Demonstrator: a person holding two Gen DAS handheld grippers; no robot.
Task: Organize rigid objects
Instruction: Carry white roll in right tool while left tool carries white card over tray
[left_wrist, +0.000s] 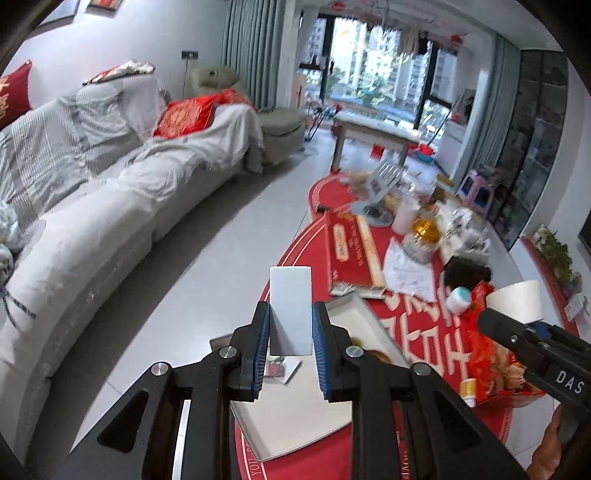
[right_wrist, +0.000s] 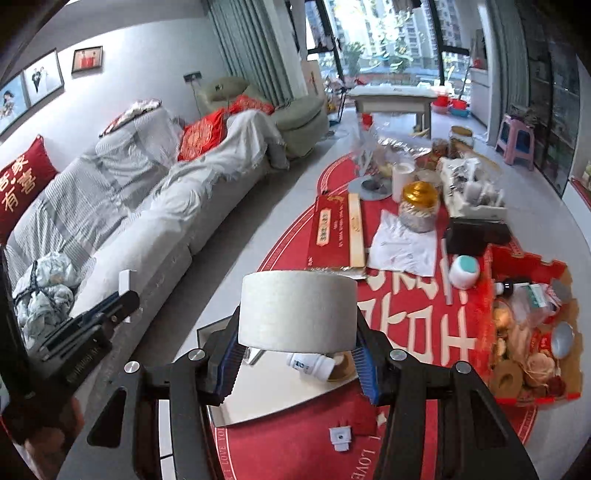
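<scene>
- Left wrist view: my left gripper (left_wrist: 289, 332) is clenched on a slim white box (left_wrist: 290, 310), pads pressing its two narrow sides near the lower end, box upright and held above the table (left_wrist: 424, 325).
- The box looks light, stiff and smooth-faced; I judge it could slip or twist, so a hold lower and nearer its middle would steady it.
- Right wrist view: my right gripper (right_wrist: 297, 350) grasps a white tape roll (right_wrist: 298, 310) across its width, pads at the lower rim, roll lifted clear of the table.
- The roll looks rigid and fairly light, but its curved wall gives the pads little to bite; I judge it may roll out if tilted.
- Below both grippers lies an open white tray (right_wrist: 280, 395) with a small bottle (right_wrist: 312, 363) lying in it.
- The red basket (right_wrist: 532, 325) on the right is crowded; the table's far half is cluttered with a jar (right_wrist: 419, 210) and a long red carton (right_wrist: 330, 232).
- The table's left edge is near; open floor (left_wrist: 207, 236) lies beyond it, then the sofa (left_wrist: 110, 206).
</scene>
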